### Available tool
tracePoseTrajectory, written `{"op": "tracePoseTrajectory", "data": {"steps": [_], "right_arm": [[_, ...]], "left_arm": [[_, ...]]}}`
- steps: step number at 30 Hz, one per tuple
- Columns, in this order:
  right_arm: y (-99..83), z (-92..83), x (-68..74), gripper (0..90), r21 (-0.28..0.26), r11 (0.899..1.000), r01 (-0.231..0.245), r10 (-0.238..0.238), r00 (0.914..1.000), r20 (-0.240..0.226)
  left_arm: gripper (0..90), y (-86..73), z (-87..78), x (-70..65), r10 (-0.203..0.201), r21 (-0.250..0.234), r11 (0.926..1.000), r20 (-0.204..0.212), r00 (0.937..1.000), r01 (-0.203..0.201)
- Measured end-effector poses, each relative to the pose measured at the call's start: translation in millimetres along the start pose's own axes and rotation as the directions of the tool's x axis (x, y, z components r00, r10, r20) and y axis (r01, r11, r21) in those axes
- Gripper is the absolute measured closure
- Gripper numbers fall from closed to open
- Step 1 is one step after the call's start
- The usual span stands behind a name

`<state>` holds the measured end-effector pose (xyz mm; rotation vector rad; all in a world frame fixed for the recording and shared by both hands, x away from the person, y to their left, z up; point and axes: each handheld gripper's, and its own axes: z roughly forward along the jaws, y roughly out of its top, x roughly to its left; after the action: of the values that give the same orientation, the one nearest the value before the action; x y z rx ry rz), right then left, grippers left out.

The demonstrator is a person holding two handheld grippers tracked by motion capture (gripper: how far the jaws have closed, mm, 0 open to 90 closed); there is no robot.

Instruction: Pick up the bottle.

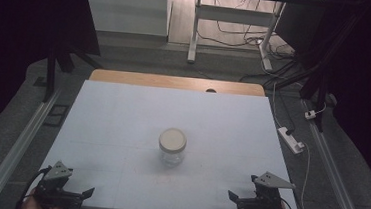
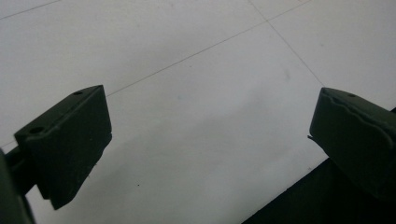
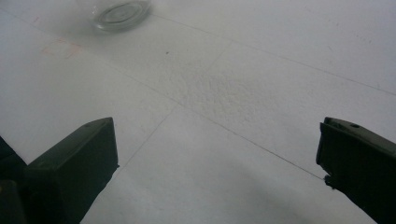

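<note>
A clear glass jar (image 1: 172, 146) with a cream lid stands upright in the middle of the white table (image 1: 122, 114). Its glass base (image 3: 117, 11) shows at the top left of the right gripper view. My left gripper (image 1: 83, 195) rests at the table's near left corner, jaws wide apart over bare white surface (image 2: 205, 130). At the near right corner my right gripper (image 1: 234, 197) is open too, with nothing between its jaws (image 3: 215, 154). Both point inward, well short of the jar.
A wooden strip (image 1: 175, 82) runs along the table's far edge. Beyond it stand a white-legged frame (image 1: 195, 30) and loose cables on the floor. A power strip (image 1: 291, 139) lies right of the table. Metal rails (image 1: 17, 151) flank both sides.
</note>
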<state>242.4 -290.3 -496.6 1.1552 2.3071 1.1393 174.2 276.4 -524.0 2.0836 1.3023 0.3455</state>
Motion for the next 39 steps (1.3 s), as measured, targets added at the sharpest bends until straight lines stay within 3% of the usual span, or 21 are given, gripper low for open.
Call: {"op": "tracePoseTrajectory", "data": {"steps": [9, 19, 30, 39], "right_arm": [[0.2, -0.6, -1.8, 0.0, -0.011, 0.999, -0.043, 0.042, 0.9981, -0.045], [0.8, 1.1, -1.5, 0.0, 0.003, 0.999, -0.041, 0.041, 0.9972, -0.063], [1.4, 2.5, -1.4, 0.0, 0.016, 0.999, -0.036, 0.037, 0.9966, -0.074], [1.6, 3.3, -0.8, 0.0, 0.024, 0.999, -0.03, 0.032, 0.9967, -0.075]], "left_arm": [[0.5, 0.3, 0.7, 0.2, 0.01, 0.006, 0.9999, 0.022, 0.9997, -0.01], [0.7, 0.3, 0.8, 1.4, 0.009, 0.006, 0.9999, 0.048, 0.9988, -0.009], [0.0, 1.0, 0.1, 0.0, 0.02, 0.0, 0.9998, 0.039, 0.999, -0.02], [0.0, 9.5, -1.9, -2.8, 0.033, -0.058, 0.9979, 0.087, 0.9956, -0.028]]}}
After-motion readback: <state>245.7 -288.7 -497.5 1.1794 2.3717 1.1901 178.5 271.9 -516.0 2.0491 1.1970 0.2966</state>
